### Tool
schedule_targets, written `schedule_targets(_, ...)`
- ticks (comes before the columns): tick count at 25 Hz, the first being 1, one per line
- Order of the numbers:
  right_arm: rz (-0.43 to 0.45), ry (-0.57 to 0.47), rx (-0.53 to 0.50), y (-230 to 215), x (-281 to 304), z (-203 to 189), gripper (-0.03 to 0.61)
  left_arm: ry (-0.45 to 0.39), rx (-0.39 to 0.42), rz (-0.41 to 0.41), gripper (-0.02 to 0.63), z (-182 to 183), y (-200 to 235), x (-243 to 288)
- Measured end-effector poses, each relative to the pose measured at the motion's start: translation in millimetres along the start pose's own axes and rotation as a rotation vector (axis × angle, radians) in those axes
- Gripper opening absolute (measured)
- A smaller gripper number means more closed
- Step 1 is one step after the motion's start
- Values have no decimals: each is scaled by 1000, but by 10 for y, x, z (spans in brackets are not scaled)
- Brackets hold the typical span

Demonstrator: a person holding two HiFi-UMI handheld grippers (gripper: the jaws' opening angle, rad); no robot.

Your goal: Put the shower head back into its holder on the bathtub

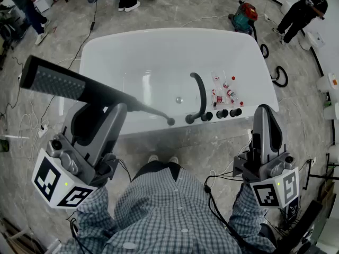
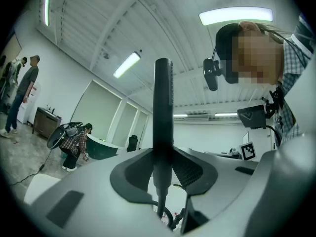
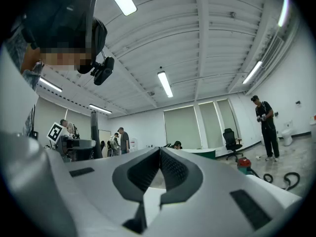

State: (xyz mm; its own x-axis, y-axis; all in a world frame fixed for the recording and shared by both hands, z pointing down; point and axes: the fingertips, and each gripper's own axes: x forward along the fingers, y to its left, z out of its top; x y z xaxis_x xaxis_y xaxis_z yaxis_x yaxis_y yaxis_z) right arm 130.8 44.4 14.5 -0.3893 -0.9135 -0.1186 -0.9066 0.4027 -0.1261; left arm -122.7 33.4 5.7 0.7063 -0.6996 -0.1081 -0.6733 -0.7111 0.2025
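Grey marbled floor surrounds a white oval bathtub [image 1: 159, 36]. The left gripper [image 1: 123, 107] has its jaws clamped on the handle of a long black shower head [image 1: 58, 82], held above the tub's near rim, its thin end near the curved black tap [image 1: 201, 91]. The right gripper [image 1: 264, 111] is empty, jaws pressed together. Labels on the small red-capped bottles [image 1: 225, 91] are too small to read.

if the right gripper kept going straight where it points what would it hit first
The right gripper aims over the right end of the bathtub; held about level, it likely clears the rim, with open room ahead in its view. Height is unclear.
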Motion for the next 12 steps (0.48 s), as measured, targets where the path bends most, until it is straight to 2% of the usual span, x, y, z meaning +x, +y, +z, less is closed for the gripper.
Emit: schedule_targets(12,-3,3,2,5,3,-27,17,-4,-6,-6,125,-15,8,18)
